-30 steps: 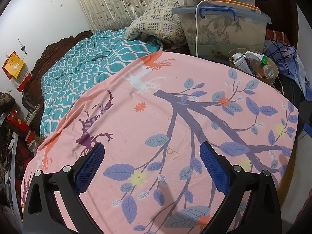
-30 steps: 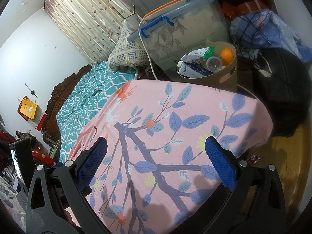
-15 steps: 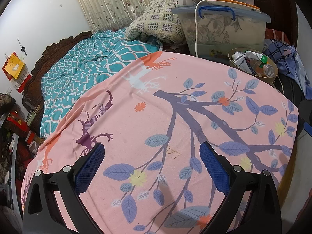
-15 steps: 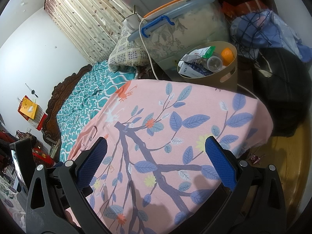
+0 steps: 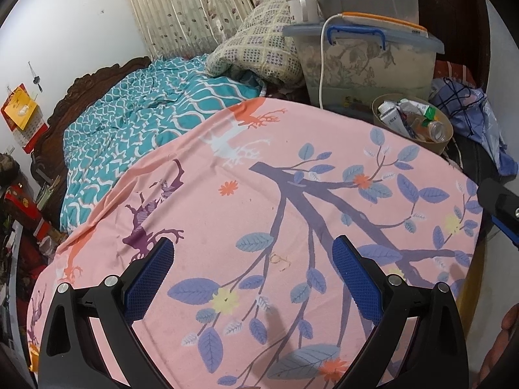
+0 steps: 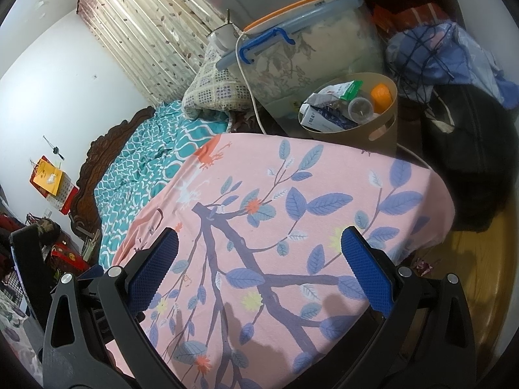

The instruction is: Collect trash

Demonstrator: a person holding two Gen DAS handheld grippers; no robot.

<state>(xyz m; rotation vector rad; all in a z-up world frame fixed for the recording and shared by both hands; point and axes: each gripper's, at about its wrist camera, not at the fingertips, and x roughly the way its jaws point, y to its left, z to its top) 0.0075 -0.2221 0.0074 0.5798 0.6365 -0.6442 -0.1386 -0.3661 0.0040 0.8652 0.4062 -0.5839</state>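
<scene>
Tan bin (image 6: 352, 129) — stuffed with a carton (image 6: 324, 119), bottle (image 5: 434, 128) and wrappers — stands ahead and right of both grippers, past the pink sheet (image 5: 259, 210). Left gripper (image 5: 251, 278) and right gripper (image 6: 259, 270) gape wide, holding nothing.

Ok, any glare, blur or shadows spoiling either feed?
Left wrist view: sharp, fisheye-bent edges, soft shadows on the pink leaf-print sheet. Right wrist view: sharp too, finger shadows on the sheet, the tan round trash bin clearly lit.
</scene>
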